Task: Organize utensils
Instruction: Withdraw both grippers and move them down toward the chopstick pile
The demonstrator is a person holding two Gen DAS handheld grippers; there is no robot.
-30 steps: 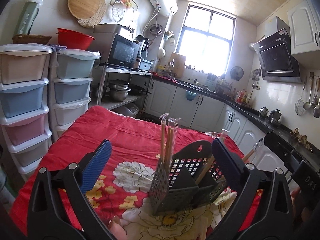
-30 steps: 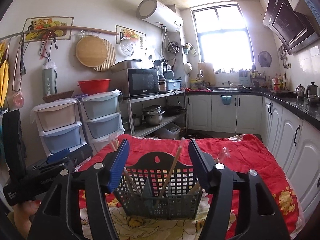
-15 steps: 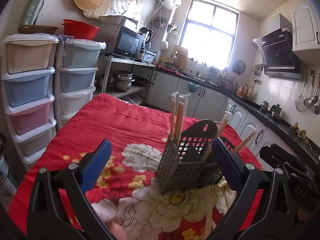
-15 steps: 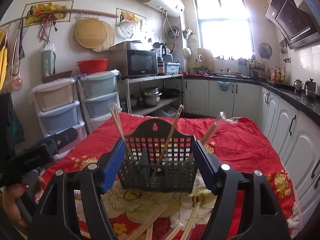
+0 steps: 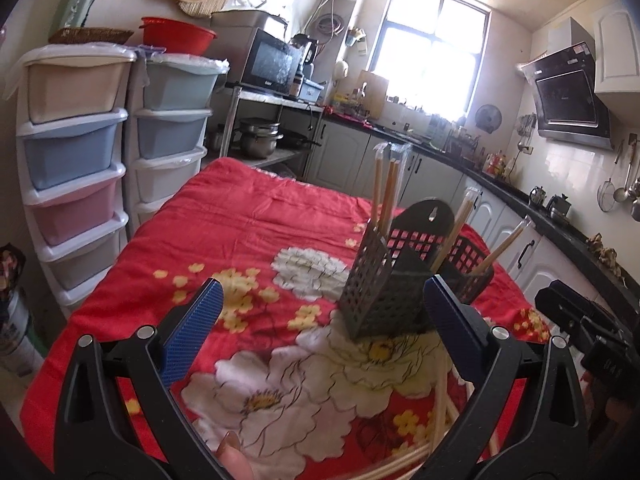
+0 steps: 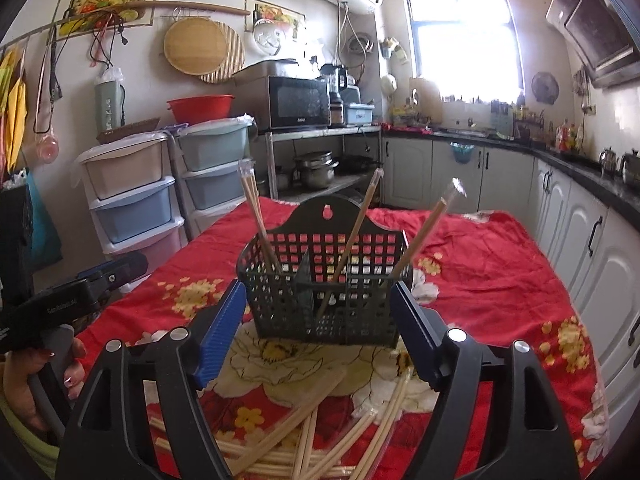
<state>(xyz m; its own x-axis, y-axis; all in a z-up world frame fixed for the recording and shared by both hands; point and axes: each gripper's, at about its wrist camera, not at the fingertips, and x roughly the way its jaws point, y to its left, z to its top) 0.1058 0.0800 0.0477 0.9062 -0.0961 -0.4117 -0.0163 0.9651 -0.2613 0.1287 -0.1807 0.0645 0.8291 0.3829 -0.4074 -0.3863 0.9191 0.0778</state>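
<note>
Left camera rides my left tongs (image 5: 320,330), low over the near left part of the red cloth (image 5: 248,220), facing far and right toward the window (image 5: 432,48); basket (image 5: 400,280) sits near, right of centre. Right camera on my right tongs (image 6: 318,330) faces the basket (image 6: 326,280) square on, close, loose chopsticks (image 6: 304,440) nearest. Both views share basket, cloth, drawers (image 6: 132,196), window (image 6: 460,24).

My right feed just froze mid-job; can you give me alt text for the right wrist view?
The open, empty right gripper hovers just in front of a dark slotted utensil basket on a red floral tablecloth. Wrapped chopsticks stand in three basket compartments, and loose chopsticks lie scattered on the cloth below the gripper. The left gripper shows at the left edge.
</note>
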